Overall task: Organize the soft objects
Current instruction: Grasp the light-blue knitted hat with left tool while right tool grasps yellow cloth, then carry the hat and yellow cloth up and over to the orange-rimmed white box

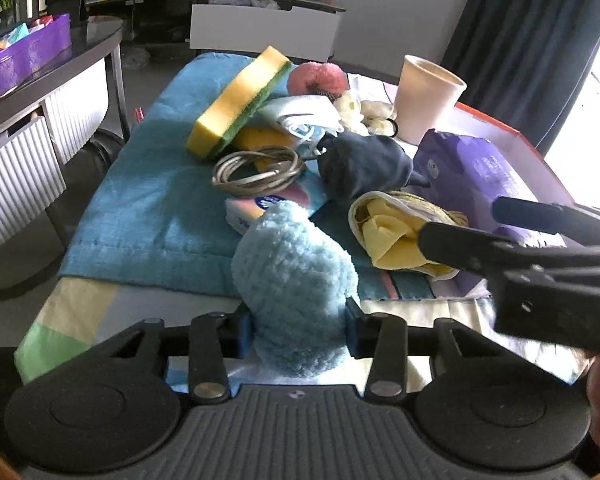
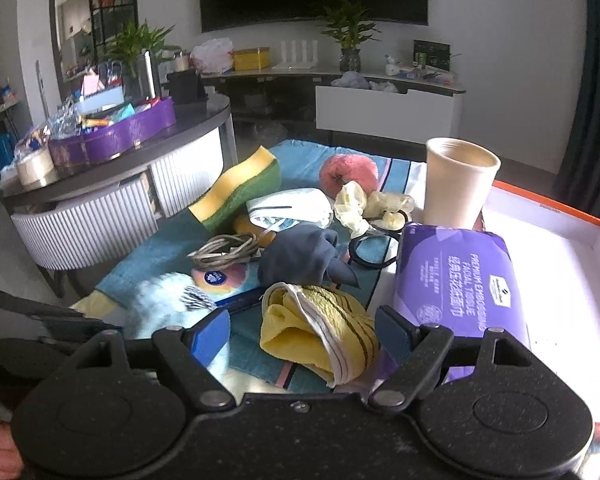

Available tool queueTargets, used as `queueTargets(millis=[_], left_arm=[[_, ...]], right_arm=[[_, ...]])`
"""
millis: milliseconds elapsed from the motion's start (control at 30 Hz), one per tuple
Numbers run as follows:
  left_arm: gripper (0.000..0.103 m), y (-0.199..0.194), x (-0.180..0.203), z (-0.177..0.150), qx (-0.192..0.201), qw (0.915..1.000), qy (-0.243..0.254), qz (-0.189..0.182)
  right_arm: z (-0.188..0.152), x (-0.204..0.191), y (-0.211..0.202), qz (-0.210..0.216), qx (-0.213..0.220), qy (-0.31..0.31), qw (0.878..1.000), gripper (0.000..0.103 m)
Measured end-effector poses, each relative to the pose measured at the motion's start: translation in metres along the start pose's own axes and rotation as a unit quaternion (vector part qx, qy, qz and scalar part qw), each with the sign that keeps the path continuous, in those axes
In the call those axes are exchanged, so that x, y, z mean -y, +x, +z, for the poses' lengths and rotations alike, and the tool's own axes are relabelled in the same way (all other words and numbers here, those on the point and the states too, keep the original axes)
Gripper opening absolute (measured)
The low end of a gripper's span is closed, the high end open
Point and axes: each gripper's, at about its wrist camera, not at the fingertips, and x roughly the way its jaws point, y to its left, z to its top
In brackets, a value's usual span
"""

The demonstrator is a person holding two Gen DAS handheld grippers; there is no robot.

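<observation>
Left gripper [image 1: 299, 330] clamped on fluffy, rounded blue chenille mitt [image 1: 292, 280]; right gripper [image 2: 304, 334] spread apart around crumpled yellow terry cloth [image 2: 320, 328], not pressing.

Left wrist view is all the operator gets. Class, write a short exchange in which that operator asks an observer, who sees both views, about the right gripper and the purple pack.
Operator: I see the left gripper shut on the fluffy blue pad. The right gripper shows only side-on. Is it open?
Observer: Yes. The right wrist view shows the right gripper open, with the yellow cloth lying between its blue pads and not squeezed.
Operator: The label on the purple pack is a blur to me. What is it?
Observer: In the right wrist view the label reads "Premium Embossing Facial Tissue".
</observation>
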Motion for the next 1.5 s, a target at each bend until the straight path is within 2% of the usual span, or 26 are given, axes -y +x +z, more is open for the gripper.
queueTargets(millis=[100, 267, 300, 333, 367, 433, 467, 500, 767, 867, 1133, 1500], left_arm=[[0.041, -0.007, -0.007, -0.002, -0.002, 0.9998, -0.01, -0.014], [0.041, -0.014, -0.017, 0.0, 0.01, 0.9998, -0.016, -0.012], [0.041, -0.016, -0.02, 0.0, 0.006, 0.9995, -0.024, -0.018], [0.041, -0.017, -0.022, 0.001, 0.007, 0.9994, -0.027, -0.021], [0.041, -0.018, -0.023, 0.001, 0.008, 0.9993, -0.029, -0.02], [0.041, -0.019, -0.025, 0.002, 0.01, 0.999, -0.038, -0.021], [0.041, -0.02, -0.026, 0.003, 0.011, 0.9988, -0.041, -0.023], [0.041, -0.021, -0.027, 0.004, 0.014, 0.9987, -0.044, -0.022], [0.041, -0.032, -0.027, 0.011, 0.038, 0.9974, -0.053, -0.031], [0.041, -0.033, -0.025, 0.015, 0.045, 0.9971, -0.053, -0.031], [0.041, -0.04, -0.011, 0.031, 0.065, 0.996, -0.046, -0.042], [0.041, -0.046, 0.017, 0.058, 0.082, 0.9949, -0.027, -0.051]], right_arm=[[0.003, -0.003, 0.014, 0.0, -0.014, -0.012, 1.0, 0.094], [0.006, -0.012, 0.041, -0.011, -0.042, -0.046, 0.998, 0.093], [0.006, -0.014, 0.046, -0.016, -0.046, -0.054, 0.997, 0.088], [0.006, -0.015, 0.05, -0.016, -0.05, -0.058, 0.997, 0.081], [0.005, -0.015, 0.052, -0.015, -0.054, -0.057, 0.997, 0.064], [0.003, -0.013, 0.056, -0.018, -0.061, -0.051, 0.997, 0.049], [0.003, -0.013, 0.053, -0.019, -0.053, -0.052, 0.997, 0.031], [0.003, -0.011, 0.05, -0.015, -0.05, -0.048, 0.997, 0.018], [0.014, 0.01, 0.0, 0.045, -0.006, 0.02, 0.999, 0.016], [0.019, 0.019, -0.021, 0.052, 0.017, 0.037, 0.998, 0.016], [0.038, 0.04, -0.059, 0.031, 0.08, 0.06, 0.995, 0.016], [0.043, 0.07, -0.071, -0.003, 0.106, 0.089, 0.99, 0.016]])
